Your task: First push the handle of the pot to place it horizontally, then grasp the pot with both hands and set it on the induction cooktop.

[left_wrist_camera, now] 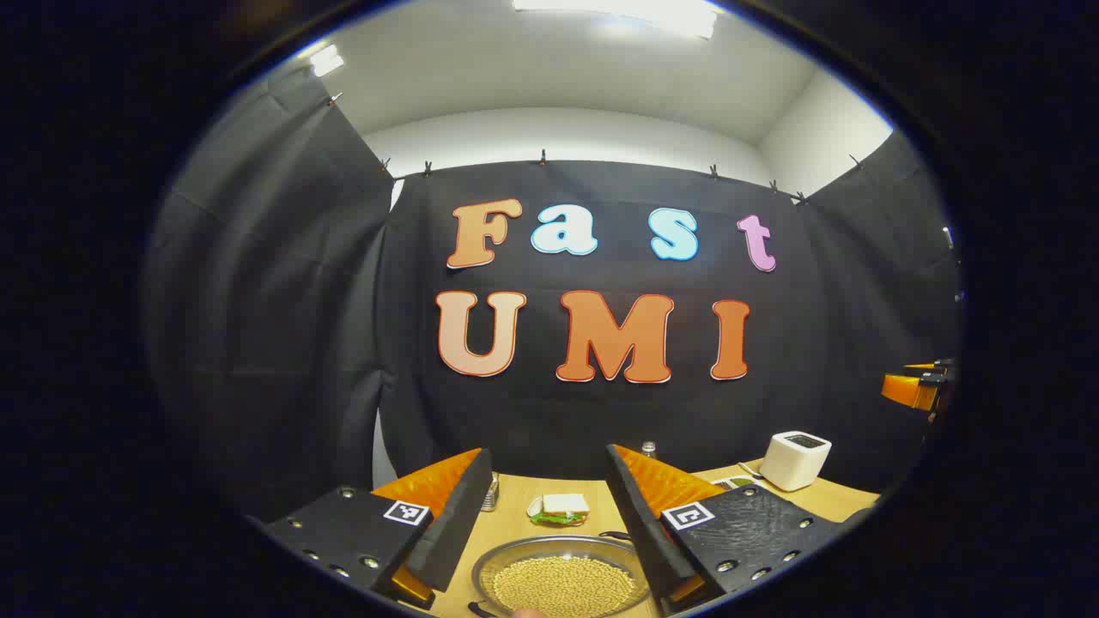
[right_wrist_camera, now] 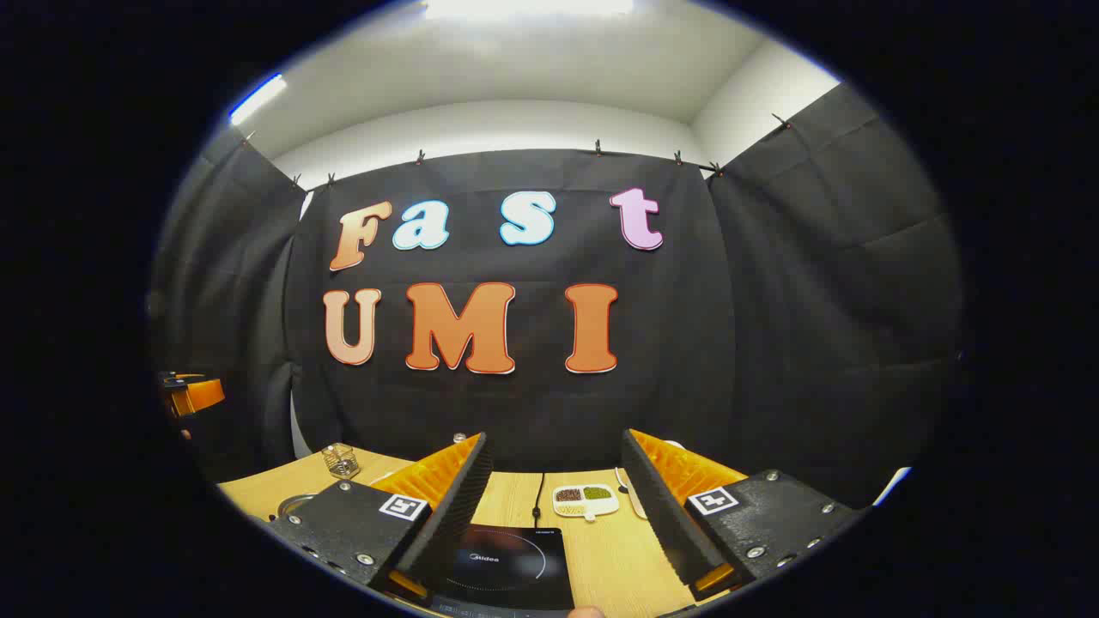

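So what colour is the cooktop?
Black, with a thin pale ring; the cooktop shows best in the right gripper view.

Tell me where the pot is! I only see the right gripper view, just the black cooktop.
Observer: The pot is on the table, low in the left gripper view, seen between the left gripper's open fingers.
Operator: Is anything in it?
Observer: Yes, it is full of small yellowish grains.
Operator: What's behind it?
Observer: A sandwich lies on the table just beyond the pot.
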A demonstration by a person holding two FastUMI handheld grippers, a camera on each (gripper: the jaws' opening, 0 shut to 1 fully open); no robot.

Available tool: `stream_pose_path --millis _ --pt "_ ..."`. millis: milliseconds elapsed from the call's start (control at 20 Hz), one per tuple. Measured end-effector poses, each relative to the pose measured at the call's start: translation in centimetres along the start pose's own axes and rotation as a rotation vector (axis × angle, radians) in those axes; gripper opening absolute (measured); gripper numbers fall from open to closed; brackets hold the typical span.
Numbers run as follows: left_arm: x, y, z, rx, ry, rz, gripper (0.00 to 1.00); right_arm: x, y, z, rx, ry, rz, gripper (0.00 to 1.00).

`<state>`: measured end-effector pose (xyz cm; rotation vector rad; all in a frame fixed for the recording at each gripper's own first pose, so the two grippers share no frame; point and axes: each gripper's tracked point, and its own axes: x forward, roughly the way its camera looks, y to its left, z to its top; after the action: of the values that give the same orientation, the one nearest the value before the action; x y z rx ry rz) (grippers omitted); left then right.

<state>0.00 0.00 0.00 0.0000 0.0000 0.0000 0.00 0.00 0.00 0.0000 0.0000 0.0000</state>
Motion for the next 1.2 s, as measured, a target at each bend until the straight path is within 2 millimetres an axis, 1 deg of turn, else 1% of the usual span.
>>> stream_pose_path --millis 100,150,200,250,300,350,400,650,850,1000,1050,1100,1200 --pt "0.2 -0.3 0.0 0.023 -0.002 0.001 0.80 -0.1 -0.3 -0.1 0.001 0.010 -0.009 0.95" --pt "0.3 -0.7 0.2 0.034 -0.003 -0.004 0.80 0.0 -0.7 -0.2 0.001 0.012 -0.018 0.95" --pt "0.2 -1.1 0.3 0.040 -0.005 -0.015 0.80 0.0 -1.1 -0.1 0.002 0.011 -0.022 0.95" --pt "0.2 -1.8 0.4 0.042 -0.005 -0.033 0.83 -0.2 -1.4 -0.2 0.004 0.012 -0.022 0.95" --pt "0.2 -2.3 0.4 0.044 -0.007 -0.046 0.83 -0.3 -1.4 -0.1 0.007 0.011 -0.019 0.95" --pt "0.3 -2.6 0.6 0.047 -0.008 -0.051 0.80 -0.5 -1.3 -0.1 0.007 0.012 -0.016 0.95" --pt "0.4 -2.7 0.5 0.051 -0.010 -0.053 0.80 -0.5 -1.2 -0.1 0.003 0.013 -0.015 0.95" --pt "0.6 -3.2 0.2 0.040 0.002 -0.067 0.80 -0.4 -1.0 -0.2 -0.012 0.023 -0.007 0.95" --pt "0.8 -2.9 -0.1 0.053 0.014 -0.061 0.80 -0.2 -0.6 -0.2 -0.013 0.029 0.002 0.95" --pt "0.5 -2.9 0.0 0.060 0.008 -0.062 0.80 -0.2 -0.6 0.1 -0.016 0.022 0.000 0.95" --pt "0.4 -3.0 -0.1 0.063 0.010 -0.065 0.80 -0.4 -0.6 0.1 -0.015 0.019 -0.001 1.00" --pt "0.4 -2.9 -0.3 0.065 0.013 -0.066 0.80 -0.3 -0.6 0.2 -0.013 0.018 -0.002 0.95" --pt "0.2 -2.8 -0.8 0.066 0.022 -0.071 0.80 -0.3 -0.6 0.2 -0.011 0.015 -0.003 0.95"
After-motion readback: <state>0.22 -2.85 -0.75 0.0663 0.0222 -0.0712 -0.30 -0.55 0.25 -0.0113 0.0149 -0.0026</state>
